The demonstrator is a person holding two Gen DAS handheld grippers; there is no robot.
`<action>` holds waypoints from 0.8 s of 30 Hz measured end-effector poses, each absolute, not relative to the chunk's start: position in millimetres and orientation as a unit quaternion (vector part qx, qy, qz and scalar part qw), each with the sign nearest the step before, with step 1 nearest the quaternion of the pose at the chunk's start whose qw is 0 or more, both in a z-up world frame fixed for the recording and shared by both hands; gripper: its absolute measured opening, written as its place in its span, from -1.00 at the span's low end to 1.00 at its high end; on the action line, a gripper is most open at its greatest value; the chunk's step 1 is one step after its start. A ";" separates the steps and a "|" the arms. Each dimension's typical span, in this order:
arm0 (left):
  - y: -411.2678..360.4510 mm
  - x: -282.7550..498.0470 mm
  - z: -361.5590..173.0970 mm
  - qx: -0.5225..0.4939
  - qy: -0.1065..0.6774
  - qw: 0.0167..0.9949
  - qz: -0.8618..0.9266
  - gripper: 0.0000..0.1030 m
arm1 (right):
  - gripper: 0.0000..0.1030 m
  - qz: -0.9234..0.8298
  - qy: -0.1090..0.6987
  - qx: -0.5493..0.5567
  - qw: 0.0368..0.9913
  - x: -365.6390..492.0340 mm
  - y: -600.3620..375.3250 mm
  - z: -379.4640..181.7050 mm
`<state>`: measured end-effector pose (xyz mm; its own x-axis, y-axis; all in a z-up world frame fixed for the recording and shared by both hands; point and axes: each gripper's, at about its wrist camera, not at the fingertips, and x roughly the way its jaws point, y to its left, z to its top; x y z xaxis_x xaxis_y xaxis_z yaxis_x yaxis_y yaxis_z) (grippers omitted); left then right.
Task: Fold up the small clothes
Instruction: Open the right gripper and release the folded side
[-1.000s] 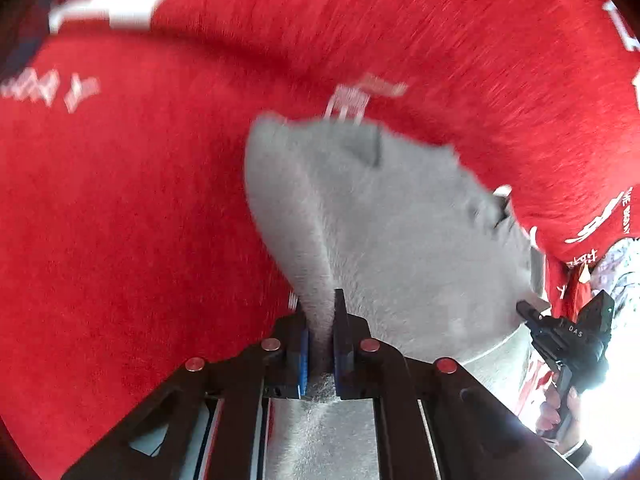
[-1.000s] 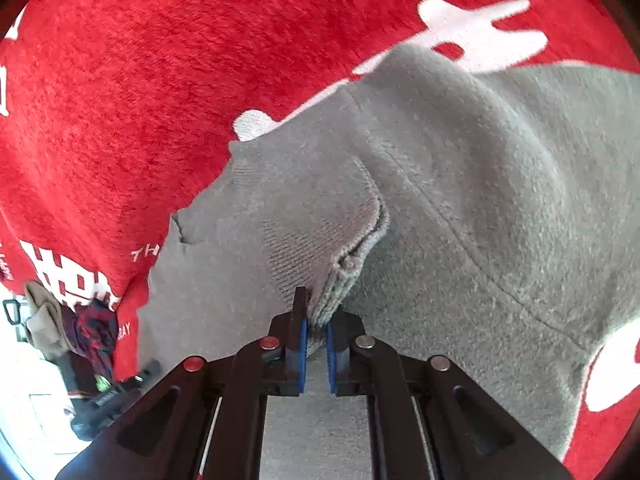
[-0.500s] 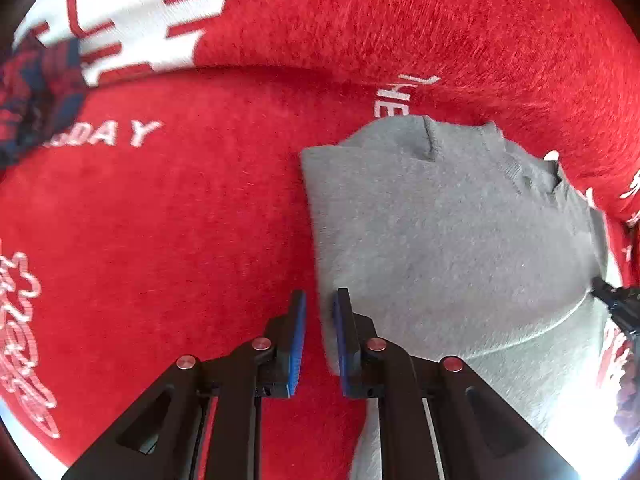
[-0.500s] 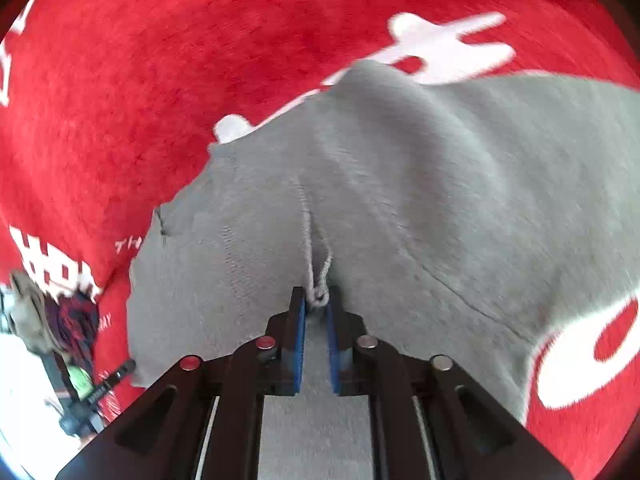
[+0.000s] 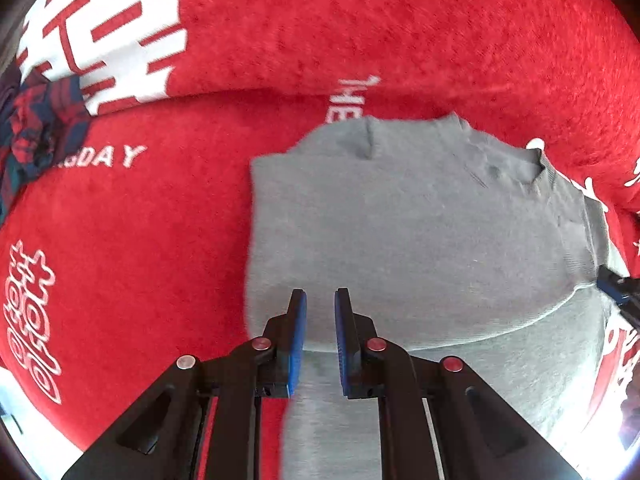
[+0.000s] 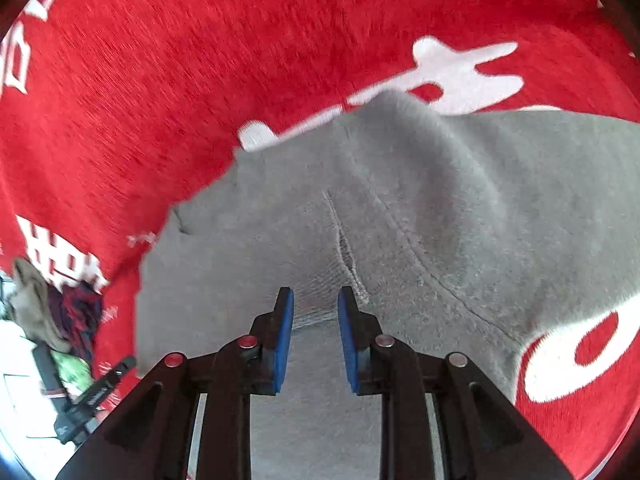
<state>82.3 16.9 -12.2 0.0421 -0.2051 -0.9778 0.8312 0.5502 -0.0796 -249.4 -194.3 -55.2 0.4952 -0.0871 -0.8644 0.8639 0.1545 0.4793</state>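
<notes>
Sweater (image 5: 420, 236), grey, lies flat on the red blanket (image 5: 160, 240), spreading ahead of and under both tools. Left tool (image 5: 321, 300) hangs over its near left edge, pads slightly apart, gripping nothing. Right tool (image 6: 315, 300) is opening above a ribbed fold, pads clear of it. Plaid cloth (image 5: 36, 132) sits far left.

I see a plain grey sweater (image 5: 420, 232), a red blanket (image 5: 140, 248) with white lettering, a red-and-navy plaid garment (image 5: 36, 136) far left, blue pads (image 6: 285, 332) on black grippers
</notes>
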 end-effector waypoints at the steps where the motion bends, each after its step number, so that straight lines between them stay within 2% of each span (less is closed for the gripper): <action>1: 16.0 77.1 -13.6 0.275 0.574 0.668 -0.386 -0.71 | -0.51 -0.356 0.365 0.546 0.665 -249.1 -194.5 -59.9; 3: 16.8 66.0 -14.5 0.279 0.575 0.666 -0.384 -0.71 | -0.51 -0.360 0.373 0.552 0.652 -252.8 -192.3 -67.0; 4: 17.1 61.9 -15.4 0.280 0.578 0.663 -0.385 -0.63 | -0.51 -0.359 0.368 0.557 0.652 -256.7 -190.1 -66.5; 5: 18.1 58.1 -15.8 0.282 0.581 0.660 -0.385 -0.10 | -0.51 -0.357 0.364 0.560 0.653 -261.8 -187.0 -64.8; 7: 19.5 48.8 -14.8 0.286 0.578 0.658 -0.389 0.67 | -0.41 -0.351 0.360 0.567 0.653 -270.5 -181.5 -62.0; 9: 19.0 37.8 -10.8 0.297 0.564 0.658 -0.400 0.68 | -0.03 -0.340 0.353 0.580 0.651 -282.3 -173.6 -59.3; 13: 13.9 21.3 -10.5 0.314 0.564 0.647 -0.406 0.68 | 0.02 -0.329 0.354 0.588 0.649 -296.2 -158.7 -55.3; 15: 9.0 14.8 -11.2 0.320 0.566 0.646 -0.400 0.68 | 0.20 -0.324 0.354 0.596 0.644 -301.9 -151.0 -55.6; 19: -0.2 5.6 -19.7 0.320 0.600 0.619 -0.393 0.68 | 0.35 -0.319 0.353 0.599 0.644 -310.3 -138.5 -56.5; 21: -4.1 -1.0 -21.9 0.328 0.601 0.617 -0.388 0.68 | 0.52 -0.314 0.350 0.599 0.648 -314.1 -133.7 -55.8; 24: -11.3 -15.2 -16.9 0.330 0.586 0.626 -0.394 0.68 | 0.55 -0.312 0.342 0.599 0.653 -322.4 -130.1 -52.5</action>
<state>-15.2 -11.3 -16.9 0.0023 -0.1064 -0.9943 0.8802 0.4722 -0.0485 -322.4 -130.1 -52.5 0.5722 0.0023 -0.8201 0.8169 0.0870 0.5702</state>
